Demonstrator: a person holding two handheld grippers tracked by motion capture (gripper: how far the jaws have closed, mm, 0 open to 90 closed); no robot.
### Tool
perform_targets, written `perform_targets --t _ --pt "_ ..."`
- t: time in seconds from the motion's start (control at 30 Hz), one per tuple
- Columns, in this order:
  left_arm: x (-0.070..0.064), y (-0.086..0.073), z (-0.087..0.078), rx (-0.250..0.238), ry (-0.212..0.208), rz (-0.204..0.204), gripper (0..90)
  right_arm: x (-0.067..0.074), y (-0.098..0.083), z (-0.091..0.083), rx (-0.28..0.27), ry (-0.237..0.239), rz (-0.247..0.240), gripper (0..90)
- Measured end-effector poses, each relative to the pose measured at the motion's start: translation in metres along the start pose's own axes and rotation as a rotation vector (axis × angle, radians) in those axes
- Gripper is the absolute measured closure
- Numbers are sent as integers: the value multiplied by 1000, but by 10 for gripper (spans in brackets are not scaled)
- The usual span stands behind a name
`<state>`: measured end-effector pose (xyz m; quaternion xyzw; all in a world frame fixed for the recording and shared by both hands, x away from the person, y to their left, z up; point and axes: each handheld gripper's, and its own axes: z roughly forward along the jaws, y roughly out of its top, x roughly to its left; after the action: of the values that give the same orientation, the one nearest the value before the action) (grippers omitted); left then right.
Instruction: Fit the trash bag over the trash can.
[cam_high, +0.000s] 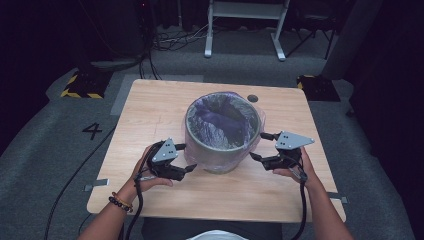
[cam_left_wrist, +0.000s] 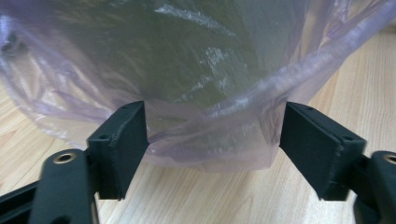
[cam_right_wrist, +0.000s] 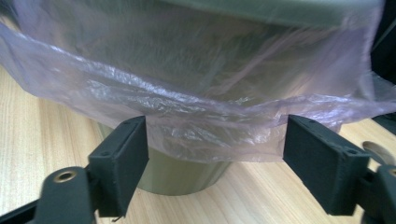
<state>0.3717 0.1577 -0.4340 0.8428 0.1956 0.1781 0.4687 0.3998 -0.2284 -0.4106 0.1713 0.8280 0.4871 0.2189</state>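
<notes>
The bin (cam_high: 223, 132) with its purple liner (cam_high: 220, 120) stood at table centre. The left gripper (cam_high: 186, 156) at its 8 o'clock and the right gripper (cam_high: 260, 146) at 4 o'clock were equally near. Both had jaws gaping, the liner's hanging hem (cam_left_wrist: 210, 154) between them, unpinched.

A: so what's everything sitting on?

B: a light wood-grain counter (cam_high: 150, 115), standing on grey carpet floor (cam_high: 45, 130).

A: and what's actually on it?

B: just one grey bin (cam_high: 220, 155), about the middle, with a purplish plastic bag (cam_high: 222, 117) lining it and hanging down over the outside.
</notes>
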Motion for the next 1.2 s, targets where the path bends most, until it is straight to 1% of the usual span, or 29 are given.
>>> perform_targets --t 0.03,0.07,0.1,0.13,0.17,0.2,0.23,0.3,0.33,0.37,0.4,0.47,0.5,0.63,0.77,0.83,0.93,0.97,1.03,1.07,1.13,1.2 --pt "0 1 2 0 9 7 350 0 -1 2 -6 5 2 298" --pt "1 1 4 4 23 9 428 0 -1 4 -9 9 8 386" --pt "2 1 6 17 36 11 473 0 -2 6 -6 3 8 450" --pt "2 1 7 21 29 16 553 0 -2 7 -7 5 8 492" --pt "3 1 9 24 19 22 635 0 -2 8 -14 19 7 574" --pt "3 1 10 37 24 30 704 1 -3 8 -20 19 4 666" --pt "3 1 12 53 33 47 772 2 -3 9 -14 9 -1 721" --pt "3 1 15 62 38 64 871 4 -5 10 -16 17 -12 832" --pt "4 1 15 62 38 65 894 4 -5 10 -12 11 -11 868" --pt "5 1 16 66 40 67 897 4 -6 10 -6 7 -9 887" --pt "5 1 16 70 38 68 898 4 -7 10 -3 13 -9 896" --pt "6 0 17 79 37 68 899 3 -9 9 -4 23 -2 900" --pt "7 -1 19 82 32 65 899 3 -11 9 1 28 2 900" --pt "7 -6 22 108 21 73 900 1 -19 9 24 42 15 900" --pt "8 -10 24 127 19 74 900 -2 -28 10 39 53 47 900" --pt "9 -12 25 133 8 63 900 -3 -32 12 50 63 61 900" --pt "8 -16 29 157 2 68 900 -5 -36 16 75 70 81 900" --pt "8 -18 31 165 1 69 900 -6 -37 17 76 75 86 900" --pt "8 -21 33 168 -4 60 900 -6 -38 20 93 73 88 900" --pt "9 -23 34 169 -8 55 900 -7 -39 21 103 81 94 900" --pt "10 -24 35 181 -11 54 899 -8 -41 24 128 84 103 900" --pt "10 -26 37 185 -14 47 899 -8 -42 26 136 92 114 900"
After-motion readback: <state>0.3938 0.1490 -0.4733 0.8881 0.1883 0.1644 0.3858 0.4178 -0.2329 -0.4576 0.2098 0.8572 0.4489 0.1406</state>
